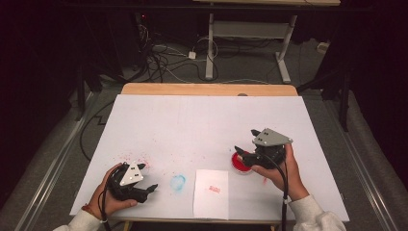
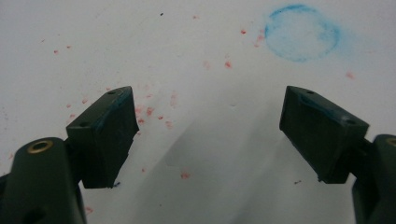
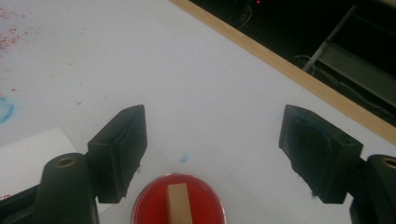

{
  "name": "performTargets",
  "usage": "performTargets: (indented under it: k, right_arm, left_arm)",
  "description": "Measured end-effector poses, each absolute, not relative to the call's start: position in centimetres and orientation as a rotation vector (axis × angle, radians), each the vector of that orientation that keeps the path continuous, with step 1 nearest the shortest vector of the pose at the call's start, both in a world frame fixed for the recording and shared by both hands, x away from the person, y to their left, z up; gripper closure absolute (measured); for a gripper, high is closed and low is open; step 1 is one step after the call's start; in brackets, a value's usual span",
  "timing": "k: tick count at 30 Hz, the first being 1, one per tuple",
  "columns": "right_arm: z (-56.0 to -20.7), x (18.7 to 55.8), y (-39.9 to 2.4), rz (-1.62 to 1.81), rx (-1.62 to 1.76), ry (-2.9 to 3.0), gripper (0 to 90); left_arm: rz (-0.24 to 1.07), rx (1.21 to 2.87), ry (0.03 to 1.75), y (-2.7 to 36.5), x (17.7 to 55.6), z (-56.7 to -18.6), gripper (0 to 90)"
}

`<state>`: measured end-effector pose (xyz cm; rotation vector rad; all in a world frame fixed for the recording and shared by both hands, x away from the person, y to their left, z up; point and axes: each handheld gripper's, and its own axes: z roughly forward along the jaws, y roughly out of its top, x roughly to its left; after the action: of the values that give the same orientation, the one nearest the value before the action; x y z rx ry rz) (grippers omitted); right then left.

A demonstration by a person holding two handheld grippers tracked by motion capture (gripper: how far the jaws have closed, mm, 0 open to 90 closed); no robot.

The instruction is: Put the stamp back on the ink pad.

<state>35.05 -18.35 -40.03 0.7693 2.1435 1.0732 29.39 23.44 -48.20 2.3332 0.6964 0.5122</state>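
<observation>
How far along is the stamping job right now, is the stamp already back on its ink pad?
Done, by the look of it: the paper sheet carries a red stamp mark, and the wooden stamp sits on the red ink pad. In hand: nothing; the right tool hovers open above the pad, and the left tool is open too. Probably nothing is left.

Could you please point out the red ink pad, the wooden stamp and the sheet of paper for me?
red ink pad (image 3: pixel 205 205): right gripper view, on its red surface.
wooden stamp (image 3: pixel 179 204): right gripper view, on its wooden top.
sheet of paper (image 1: pixel 210 202): high view, on its blank lower part.
</observation>
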Motion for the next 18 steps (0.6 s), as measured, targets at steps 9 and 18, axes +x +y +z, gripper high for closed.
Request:
performTargets:
  k: [9,18]
  right_arm:
    - [-39.6,34.4,-18.5,1.077,0.765,2.072,20.2]
    - [-39.0,33.5,-18.6,1.1,0.736,2.048,16.9]
  left_arm:
    - [0.516,2.329,0.698,23.5,29.3,-48.1,18.4]
    - [0.52,2.326,0.696,23.6,29.3,-48.1,18.5]
